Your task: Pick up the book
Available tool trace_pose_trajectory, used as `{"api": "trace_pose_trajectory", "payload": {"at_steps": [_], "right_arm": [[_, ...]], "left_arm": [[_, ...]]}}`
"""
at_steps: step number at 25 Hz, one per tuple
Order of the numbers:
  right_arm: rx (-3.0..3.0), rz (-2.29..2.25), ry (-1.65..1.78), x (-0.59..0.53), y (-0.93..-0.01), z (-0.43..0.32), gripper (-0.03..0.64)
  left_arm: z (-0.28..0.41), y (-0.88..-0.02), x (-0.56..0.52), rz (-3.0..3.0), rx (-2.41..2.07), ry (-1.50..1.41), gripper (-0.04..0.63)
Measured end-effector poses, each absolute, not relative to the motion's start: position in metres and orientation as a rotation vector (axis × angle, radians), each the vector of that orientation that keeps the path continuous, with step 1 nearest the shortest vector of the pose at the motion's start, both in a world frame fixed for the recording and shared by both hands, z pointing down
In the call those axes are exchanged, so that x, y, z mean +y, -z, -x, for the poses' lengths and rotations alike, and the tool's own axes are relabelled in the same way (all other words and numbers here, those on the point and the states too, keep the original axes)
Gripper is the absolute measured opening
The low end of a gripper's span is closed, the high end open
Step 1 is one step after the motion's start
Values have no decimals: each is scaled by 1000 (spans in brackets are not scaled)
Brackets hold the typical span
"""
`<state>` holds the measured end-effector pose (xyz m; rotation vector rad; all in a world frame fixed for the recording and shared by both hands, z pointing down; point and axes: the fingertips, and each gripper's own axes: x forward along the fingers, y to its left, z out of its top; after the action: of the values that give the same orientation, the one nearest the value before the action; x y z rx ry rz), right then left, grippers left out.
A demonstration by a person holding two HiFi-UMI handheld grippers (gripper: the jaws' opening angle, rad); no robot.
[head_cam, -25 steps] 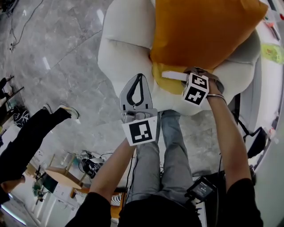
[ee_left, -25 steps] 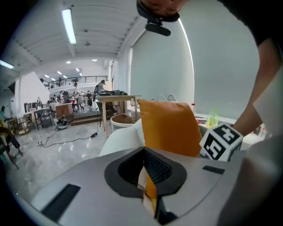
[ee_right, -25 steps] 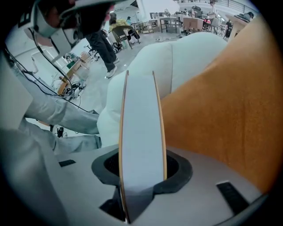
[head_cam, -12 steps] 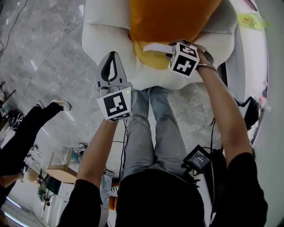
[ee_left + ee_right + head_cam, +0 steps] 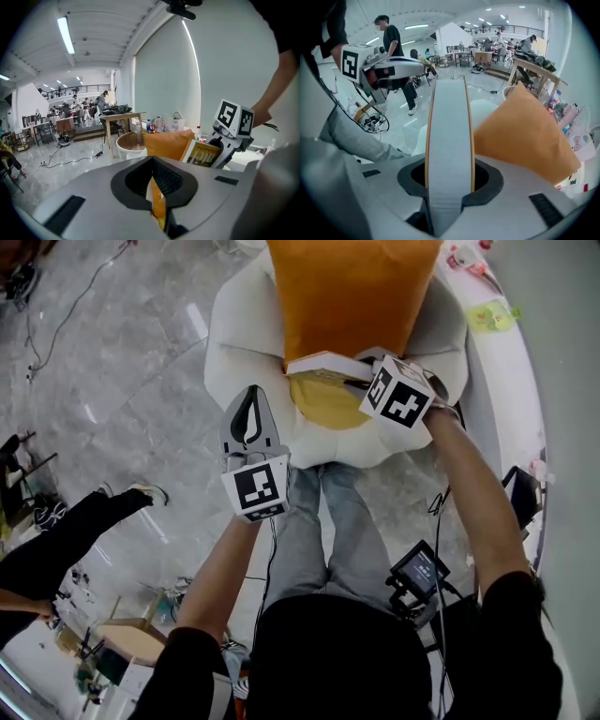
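— Any print that can be read?
— Hardly. The book [image 5: 202, 153], right of centre in the left gripper view, bears large dark letters on its yellow cover, too blurred to read.

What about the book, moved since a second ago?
Yes, upward. The book, clamped in the right gripper, now looms larger against the white armchair and sits farther from its front rim, toward the orange pillow.

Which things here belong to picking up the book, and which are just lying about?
Part of the job:
- book, clamped in the right gripper
- left gripper, shut, holding nothing

Just lying about:
- orange cushion
- white armchair
- wooden table
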<state>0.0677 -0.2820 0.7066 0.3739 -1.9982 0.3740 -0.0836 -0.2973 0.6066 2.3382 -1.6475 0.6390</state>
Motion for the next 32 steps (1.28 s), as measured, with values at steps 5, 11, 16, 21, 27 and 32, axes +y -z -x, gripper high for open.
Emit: {"api": "trace_pose_trajectory", "payload": {"at_steps": [5,11,16,21,27,32], "right_arm": [[-2078,-450,-378,-291,-637,-70,150],[-2177,-559,-352,-291,-542,-75,150],[-2314,-702,-333,-300,-456,-97,150],[-2468,-861,-328,-293,-364,-116,150],[-2658,-1048,-260,-281,-260,-153,150],[-2859,-1245,-241,-254,-201,-188,150]], "left_arm": [[82,-556,-298,-2373,-1637,-646,11],[94,-485,-289,-2367,-1669,-580,11],[84,-435,-285,-2410,-1646,-509,11],[86,-382,-269,-2426,-1656,-427,11],[78,-322,-263,-2471,-1684,-299,11],[84,-280,-240,-2482,-1755,-205,11]]}}
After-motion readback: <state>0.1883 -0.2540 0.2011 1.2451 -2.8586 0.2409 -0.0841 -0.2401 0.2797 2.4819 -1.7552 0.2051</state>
